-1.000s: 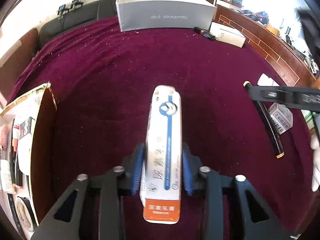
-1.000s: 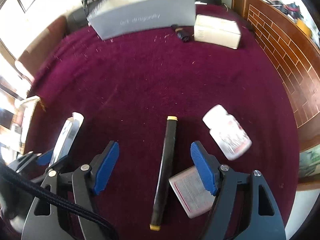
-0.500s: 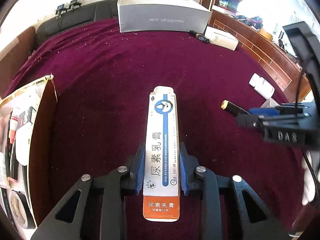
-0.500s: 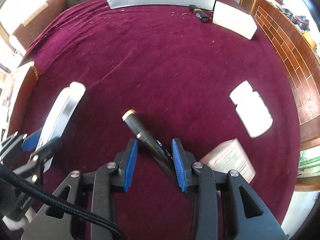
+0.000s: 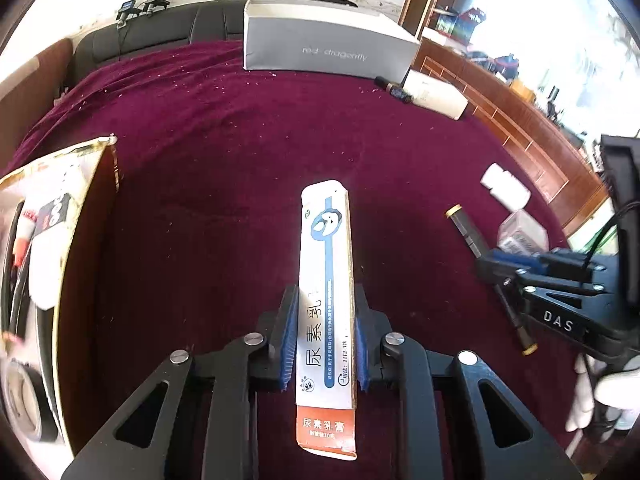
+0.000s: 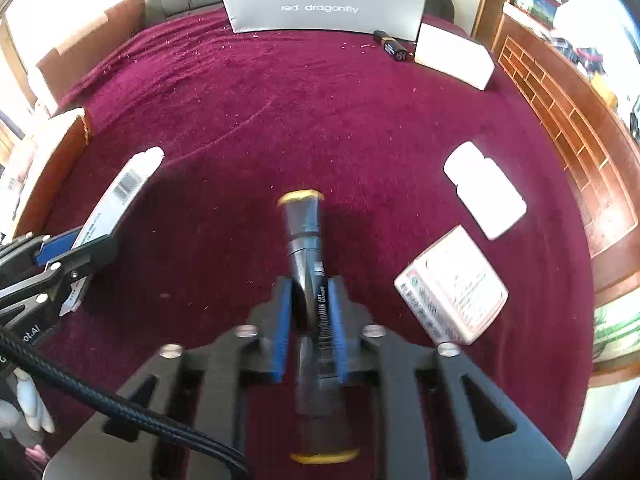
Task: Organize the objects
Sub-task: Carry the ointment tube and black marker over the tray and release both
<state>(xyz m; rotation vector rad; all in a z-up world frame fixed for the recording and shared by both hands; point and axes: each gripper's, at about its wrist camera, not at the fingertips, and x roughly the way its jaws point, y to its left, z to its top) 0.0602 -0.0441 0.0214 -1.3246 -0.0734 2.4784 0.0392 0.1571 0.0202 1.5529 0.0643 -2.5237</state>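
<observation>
- The maroon cloth covers the whole work surface, and its wide middle is bare, so we have free room to carry things across it.
- A grey box stands at the far edge with a smaller white box to its right; both sit well apart from our hands.
- At the left edge an open cardboard box already holds small items, so we judge it the place for sorted things; its upright wall is the edge to clear.
- Our left gripper is clenched on the ointment carton, gripped low down so the long end points far.
- Our right gripper is clamped around the black pen, lifted off the cloth, gold end far.
- 2 things lie to the right, untouched: a white bottle and, nearer, a small medicine packet.
</observation>
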